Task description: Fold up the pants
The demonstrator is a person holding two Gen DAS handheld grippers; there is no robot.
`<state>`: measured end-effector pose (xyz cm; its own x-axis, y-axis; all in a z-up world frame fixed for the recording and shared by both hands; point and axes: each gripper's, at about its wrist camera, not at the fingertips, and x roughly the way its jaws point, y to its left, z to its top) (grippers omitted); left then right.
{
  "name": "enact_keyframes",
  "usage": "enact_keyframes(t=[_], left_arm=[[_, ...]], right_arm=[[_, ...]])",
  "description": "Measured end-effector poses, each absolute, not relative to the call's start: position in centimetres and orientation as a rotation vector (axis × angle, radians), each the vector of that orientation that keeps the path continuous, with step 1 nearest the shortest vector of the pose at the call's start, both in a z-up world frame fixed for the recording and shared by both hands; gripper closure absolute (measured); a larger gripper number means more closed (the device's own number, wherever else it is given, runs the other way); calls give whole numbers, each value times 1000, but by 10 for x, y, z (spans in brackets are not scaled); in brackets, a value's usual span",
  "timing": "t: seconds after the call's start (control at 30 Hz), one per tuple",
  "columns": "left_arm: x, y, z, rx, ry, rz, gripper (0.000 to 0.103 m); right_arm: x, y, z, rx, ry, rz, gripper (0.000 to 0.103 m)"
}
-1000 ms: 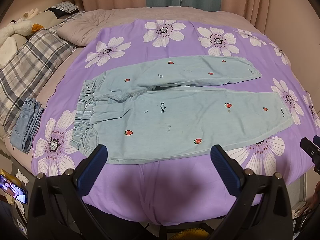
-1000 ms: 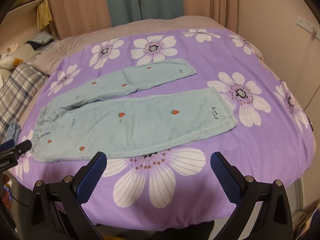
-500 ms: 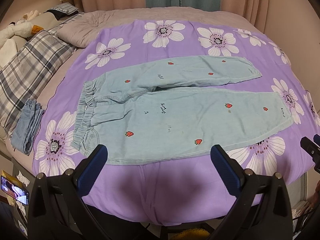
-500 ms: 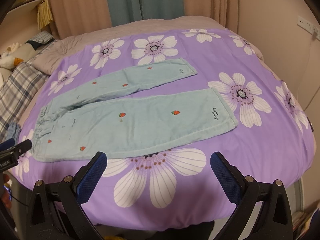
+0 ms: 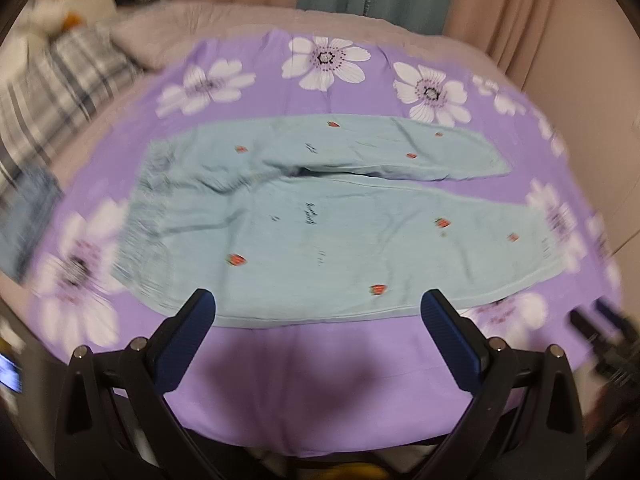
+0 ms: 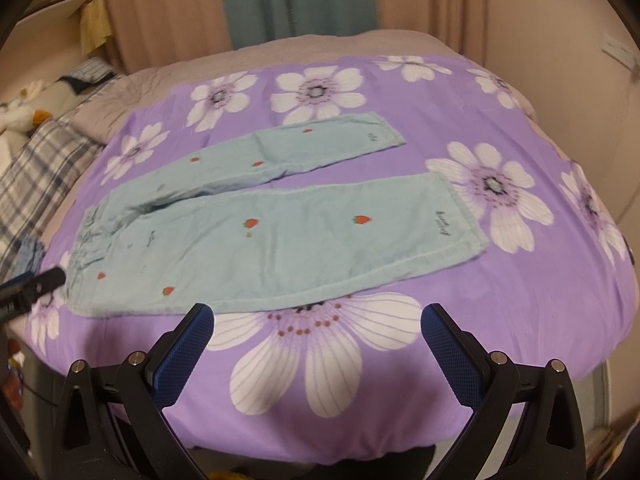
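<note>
Light blue pants [image 5: 320, 232] with small red strawberries lie flat on a purple flowered bedspread [image 5: 304, 380], waistband to the left, two legs spread to the right. They also show in the right wrist view [image 6: 280, 240]. My left gripper [image 5: 318, 304] is open and empty, just short of the pants' near edge by the waist half. My right gripper [image 6: 318, 316] is open and empty, just short of the near leg's edge. The left gripper's tip [image 6: 36, 286] shows at the left of the right wrist view.
A plaid pillow [image 5: 48, 92] and a stuffed toy [image 5: 52, 16] lie at the left. A folded pair of jeans [image 5: 28, 208] lies at the bed's left edge. Curtains [image 6: 296, 0] hang behind the bed. A wall [image 6: 560, 20] stands at the right.
Both grippers have moved forward toward the pants, which now look larger and closer. The left wrist view is blurred from motion. The pants have not moved.
</note>
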<state>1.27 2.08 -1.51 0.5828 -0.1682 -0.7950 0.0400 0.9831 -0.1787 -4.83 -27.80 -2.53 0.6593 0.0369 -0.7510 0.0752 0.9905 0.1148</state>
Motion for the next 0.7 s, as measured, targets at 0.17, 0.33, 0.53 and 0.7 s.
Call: enact_keyframes(t=[0.17,0.33,0.53,0.7], left_arm=[[16,66,-38,-441,941,-143,0],[12,117,-62,-542,934,20,1],[5,168,-94,-696,899,119,2],[10,182,-118,-780,932,137,10]], right_arm=[[-41,-237,-39,24,839,116,1],[-34,-170,-62,-219,810,271,1],[-23,-112,-73,-321,727,467,2],[-18,-64,-91,-465,632,575,20]])
